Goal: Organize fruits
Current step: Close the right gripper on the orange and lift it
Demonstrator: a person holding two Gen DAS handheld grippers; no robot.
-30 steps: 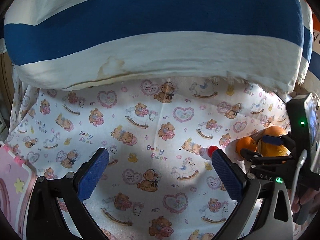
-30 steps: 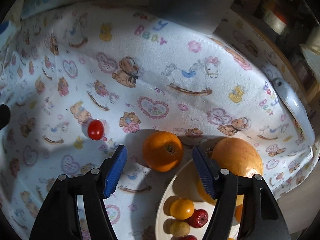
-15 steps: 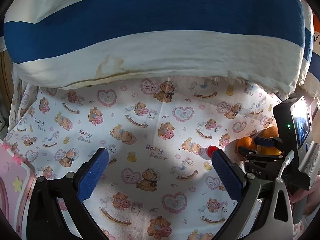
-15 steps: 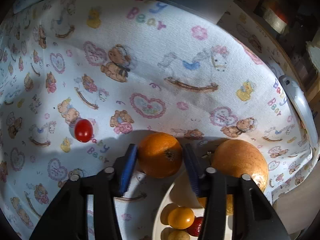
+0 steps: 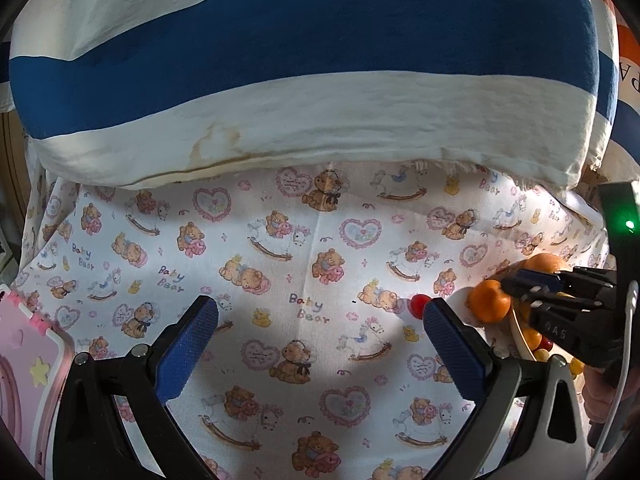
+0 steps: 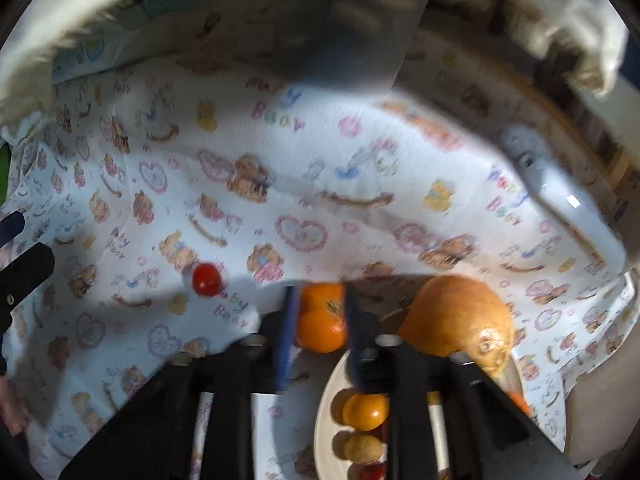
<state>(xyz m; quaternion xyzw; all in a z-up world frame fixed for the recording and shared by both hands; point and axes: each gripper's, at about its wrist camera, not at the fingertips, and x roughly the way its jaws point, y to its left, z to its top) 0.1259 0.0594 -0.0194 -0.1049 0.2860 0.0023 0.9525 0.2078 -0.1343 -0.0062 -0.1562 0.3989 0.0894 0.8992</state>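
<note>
My right gripper (image 6: 320, 316) is shut on a small orange (image 6: 322, 322) and holds it just above the bear-print cloth, beside the rim of a white plate (image 6: 326, 420). The plate holds a large orange-yellow fruit (image 6: 456, 320) and several small fruits (image 6: 366, 412). A red cherry tomato (image 6: 206, 279) lies on the cloth to the left. In the left wrist view my left gripper (image 5: 320, 332) is open and empty above the cloth; the tomato (image 5: 419, 306) sits by its right finger, and the right gripper (image 5: 532, 284) with the orange (image 5: 488, 300) is at the right.
A blue-and-white striped pillow (image 5: 312, 80) fills the back. A pink board (image 5: 24, 368) lies at the left edge. A white remote-like object (image 6: 560, 200) lies on the cloth at the right. The bear-print cloth (image 5: 300, 264) covers the surface.
My right gripper closed on the small orange and lifted it off the cloth. The left gripper stayed nearly still.
</note>
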